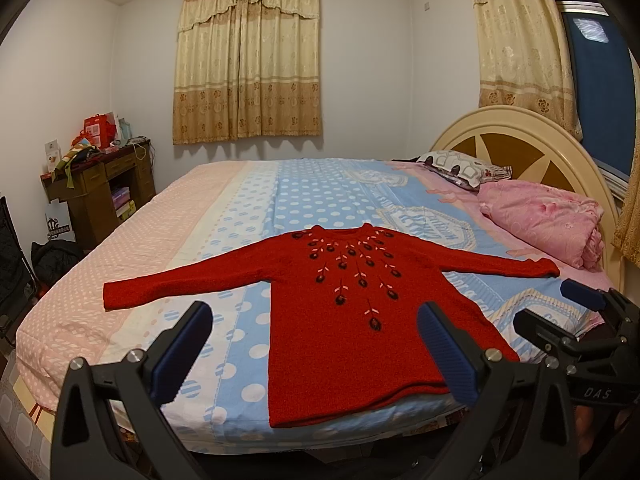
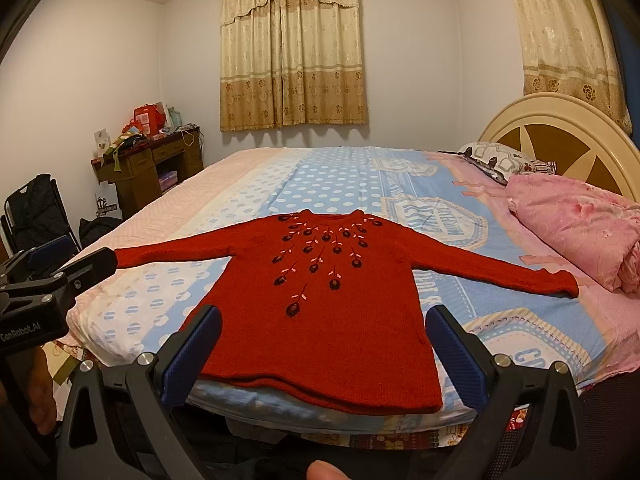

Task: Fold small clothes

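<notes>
A small red knitted sweater [image 1: 340, 320] with dark embroidered flowers lies flat, face up, on the bed, both sleeves spread out sideways and its hem at the near edge. It also shows in the right wrist view [image 2: 320, 320]. My left gripper [image 1: 316, 344] is open and empty, held above the near edge of the bed before the hem. My right gripper [image 2: 324, 348] is open and empty, also before the hem. The right gripper [image 1: 560, 312] appears at the right of the left wrist view; the left gripper [image 2: 72, 260] appears at the left of the right wrist view.
The bed [image 1: 280, 192] has a blue and pink dotted sheet. A folded pink quilt [image 1: 548, 220] and a patterned pillow [image 1: 460, 166] lie by the headboard [image 1: 520, 148] at right. A cluttered wooden desk [image 1: 100, 184] and dark bags stand at left.
</notes>
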